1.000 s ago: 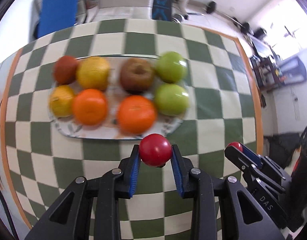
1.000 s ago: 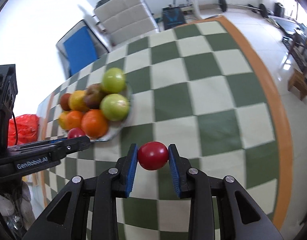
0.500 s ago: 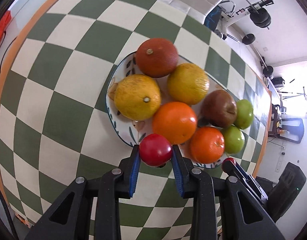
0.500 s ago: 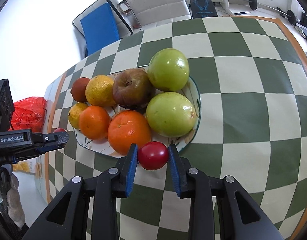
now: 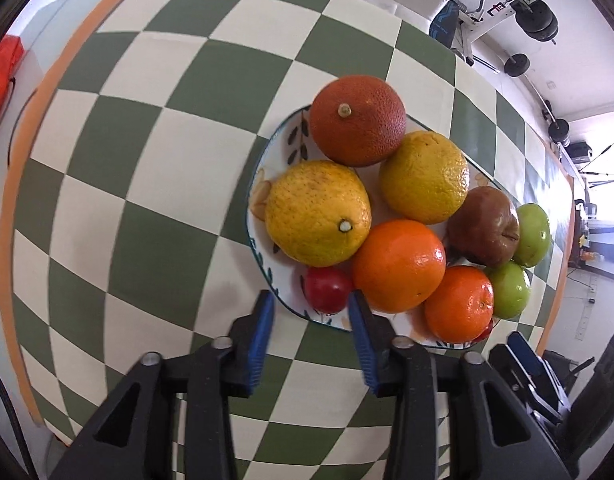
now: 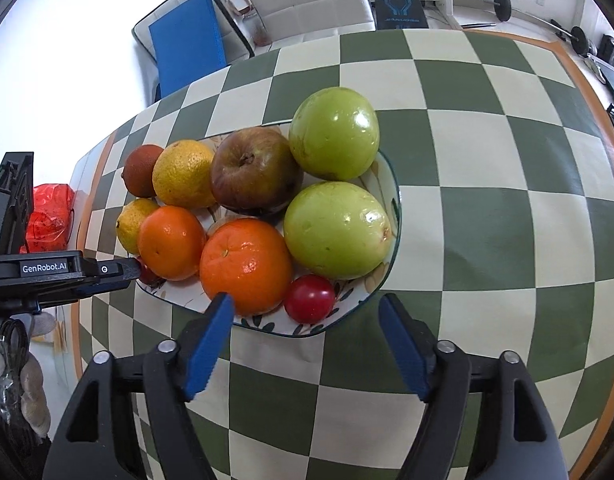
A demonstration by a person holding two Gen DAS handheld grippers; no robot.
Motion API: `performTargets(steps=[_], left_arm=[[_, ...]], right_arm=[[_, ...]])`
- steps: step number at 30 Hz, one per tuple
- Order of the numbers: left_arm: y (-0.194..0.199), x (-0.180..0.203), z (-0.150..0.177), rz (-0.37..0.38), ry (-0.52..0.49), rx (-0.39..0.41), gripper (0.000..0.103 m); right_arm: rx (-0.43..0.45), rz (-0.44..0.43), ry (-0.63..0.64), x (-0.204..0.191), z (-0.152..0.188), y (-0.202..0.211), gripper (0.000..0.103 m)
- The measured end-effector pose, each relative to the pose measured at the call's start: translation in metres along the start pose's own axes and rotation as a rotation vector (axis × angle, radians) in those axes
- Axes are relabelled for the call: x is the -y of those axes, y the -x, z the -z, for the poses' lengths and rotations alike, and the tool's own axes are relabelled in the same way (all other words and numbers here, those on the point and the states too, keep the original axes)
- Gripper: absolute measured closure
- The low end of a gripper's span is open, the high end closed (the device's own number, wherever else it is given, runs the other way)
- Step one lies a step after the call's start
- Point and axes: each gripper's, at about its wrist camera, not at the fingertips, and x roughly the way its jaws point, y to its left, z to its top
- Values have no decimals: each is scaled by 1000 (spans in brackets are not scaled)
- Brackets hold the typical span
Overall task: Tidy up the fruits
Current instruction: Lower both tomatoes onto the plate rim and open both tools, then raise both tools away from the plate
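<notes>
Now both small red fruits sit on the plate (image 6: 391,184), each at its near rim: one (image 5: 327,289) lies between the yellow citrus (image 5: 317,212) and the big orange (image 5: 399,264) in the left wrist view, and the other (image 6: 309,298) rests against the second orange (image 6: 246,266) and below the lower green apple (image 6: 337,234) in the right wrist view. The left gripper (image 5: 310,322) has just been opening; its blue pads stand a little apart, and the red fruit lies between their tips, though I cannot tell for certain whether the right-hand pad touches it. The right gripper (image 6: 305,338) has just been opening too and stands wide, with its fruit clear of both pads, so that one is released. My judgement is that the step in hand is letting go and backing away cleanly. To do it well, the left jaws should spread further before that hand lifts, so neither pad drags the fruit off the rim onto the checked tablecloth (image 6: 487,168). Both hands should rise straight along their own line, not sweep sideways, since the round fruits crowd each other and the small ones lie close to the edge, where a nudge could set them rolling. The left gripper's tip shows at the plate's far end in the right wrist view.
</notes>
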Motion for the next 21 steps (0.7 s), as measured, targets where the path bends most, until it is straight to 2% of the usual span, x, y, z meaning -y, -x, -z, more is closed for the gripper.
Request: performTargets(steps=[2,3,4,8,9,13,21], left_arm=[[9,2,3,-46,-24,37,43],[15,4,6,-79,-40,60,30],[20,6,10,-105,-57,81,18],[36,12,29,-196,-123,139,8],[38,13,34,-209,-138,150,2],[49,18,51,-261,-202,197,2],[87,40,76,-243,-268,277,2]], right_arm=[[12,20,-10,0,1,7,18],[20,47,-13,0,2,12,10],[23,72,-14,-1,4,16,6],[21,179,-12,-4,10,32,5],[27,199,-12,-5,12,36,3],[57,240,-15,-11,18,55,3],[140,251,-37,-26,29,103,2]])
